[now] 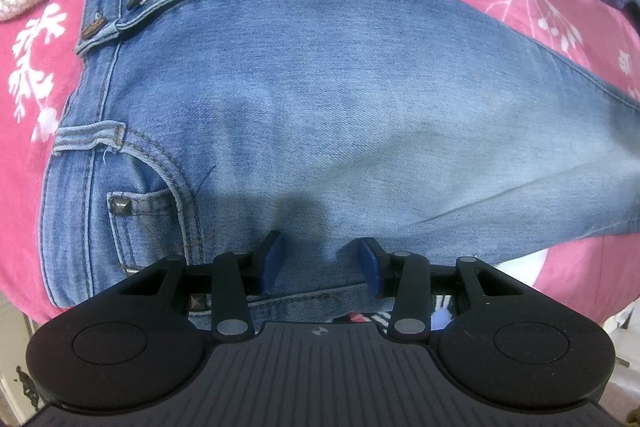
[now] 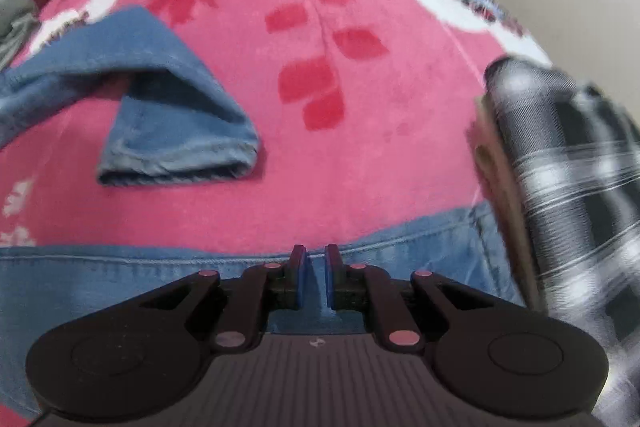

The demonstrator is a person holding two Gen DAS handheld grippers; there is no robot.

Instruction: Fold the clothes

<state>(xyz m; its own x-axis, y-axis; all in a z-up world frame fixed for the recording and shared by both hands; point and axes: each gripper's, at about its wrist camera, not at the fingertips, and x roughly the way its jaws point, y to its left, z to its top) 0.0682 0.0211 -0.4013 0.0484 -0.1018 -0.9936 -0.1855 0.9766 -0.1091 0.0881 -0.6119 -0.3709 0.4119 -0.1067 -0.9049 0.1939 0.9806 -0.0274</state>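
The jeans (image 1: 320,115) lay spread on the pink blanket (image 1: 24,227), barely folded; the left gripper (image 1: 320,263) stood half-wide above the denim; the right gripper (image 2: 316,275), nearly closed, gripped nothing visible.

Light was even and soft; left view sharp, right view motion-blurred, worst on the checked sleeve (image 2: 572,163); fisheye edges bowed.

jeans (image 1: 304,99) faded blue denim, woven twill, matt, dull metal studs. blanket (image 2: 380,155) pink plush fleece, soft nap. left gripper (image 1: 320,263) and right gripper (image 2: 316,275) matt black plastic, blue rubbery pads. sleeve (image 2: 572,155) checked woven cloth.
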